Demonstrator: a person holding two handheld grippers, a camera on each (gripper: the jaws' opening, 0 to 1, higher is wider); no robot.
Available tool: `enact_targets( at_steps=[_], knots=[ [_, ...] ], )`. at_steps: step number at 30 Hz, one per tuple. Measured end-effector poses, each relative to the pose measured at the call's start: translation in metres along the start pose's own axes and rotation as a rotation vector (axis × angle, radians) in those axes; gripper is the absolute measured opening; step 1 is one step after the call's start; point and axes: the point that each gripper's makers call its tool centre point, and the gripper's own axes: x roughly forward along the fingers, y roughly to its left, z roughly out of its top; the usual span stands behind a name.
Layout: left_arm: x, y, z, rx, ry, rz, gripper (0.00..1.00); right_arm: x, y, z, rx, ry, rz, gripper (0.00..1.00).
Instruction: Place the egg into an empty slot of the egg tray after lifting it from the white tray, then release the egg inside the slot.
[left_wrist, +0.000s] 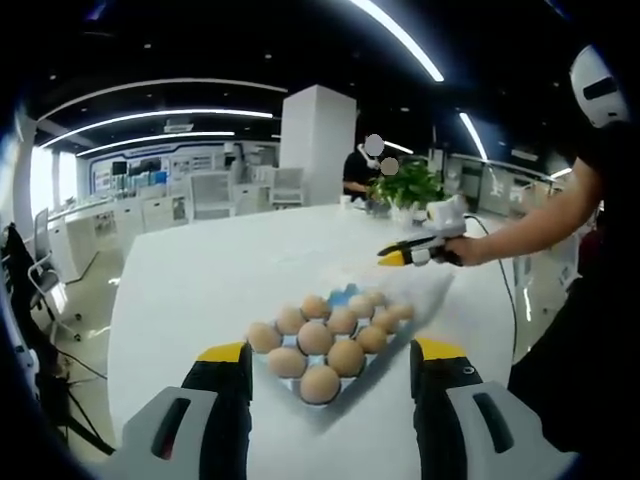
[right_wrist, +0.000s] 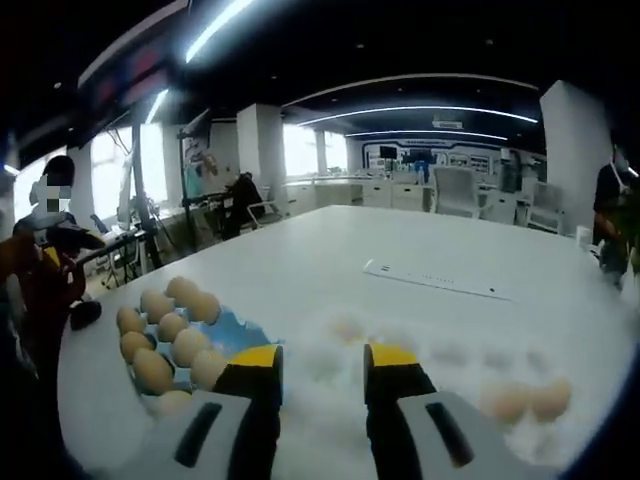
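Seen from the left gripper view, the left tool (left_wrist: 330, 375) hovers above a white tabletop (left_wrist: 200, 280), its two yellow-tipped jaws spread wide and holding nothing, framing the near end of the egg tray (left_wrist: 335, 335). The tray is packed with brown eggs (left_wrist: 320, 383) in rows, with a patch of blue at its far end that looks like the open slot still to be filled. Farther off to the right, a person's outstretched hand (left_wrist: 470, 250) carries the right tool (left_wrist: 400, 254) over the tabletop beyond the tray; its jaws look nearly together from here, though that is hard to judge at this range. A potted plant (left_wrist: 405, 185) stands at the far edge of the tabletop. The wide, empty stance of the left tool suggests it is standing by rather than working. In the right gripper view, the right tool (right_wrist: 322, 360) points down toward a white tray (right_wrist: 440, 375) that blends into the tabletop, jaws a moderate gap apart and gripping nothing. Loose eggs lie on that tray: a pale one (right_wrist: 347, 328) just beyond the jaw tips and a pair (right_wrist: 525, 400) off to the right. The egg tray (right_wrist: 235, 335) sits to the left, blue showing on its right side. By the look of it the tool is lining up on the pale egg ahead, and the lift has not yet begun.
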Motion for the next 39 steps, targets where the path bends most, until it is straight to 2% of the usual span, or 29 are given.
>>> enact_targets(
  at_steps=[10, 18, 22, 26, 28, 31, 36, 39],
  knots=[
    [0.002, -0.001, 0.003, 0.006, -0.002, -0.005, 0.64, -0.03, -0.042, -0.009, 0.029, 0.005, -0.122, 0.33],
    [0.005, -0.003, 0.005, 0.013, 0.0, -0.013, 0.64, -0.041, -0.059, -0.016, 0.046, 0.016, -0.167, 0.32],
    [0.006, -0.005, 0.006, 0.016, 0.001, -0.016, 0.64, -0.046, -0.076, -0.019, 0.04, 0.019, -0.235, 0.32],
    [0.006, -0.004, 0.006, 0.016, 0.003, -0.013, 0.64, -0.047, -0.092, -0.021, 0.063, 0.018, -0.279, 0.32],
    [0.006, -0.004, 0.006, 0.016, 0.003, -0.01, 0.64, -0.047, -0.102, -0.025, 0.038, 0.042, -0.317, 0.31],
    [0.006, -0.004, 0.007, 0.016, 0.004, -0.007, 0.64, -0.043, -0.112, -0.03, 0.049, 0.06, -0.34, 0.31],
    [0.006, -0.004, 0.007, 0.015, 0.006, -0.003, 0.64, -0.035, -0.113, -0.038, -0.001, 0.11, -0.332, 0.32],
    [0.006, -0.004, 0.006, 0.012, 0.008, 0.0, 0.64, -0.034, -0.118, -0.041, 0.01, 0.127, -0.346, 0.3]
  ],
)
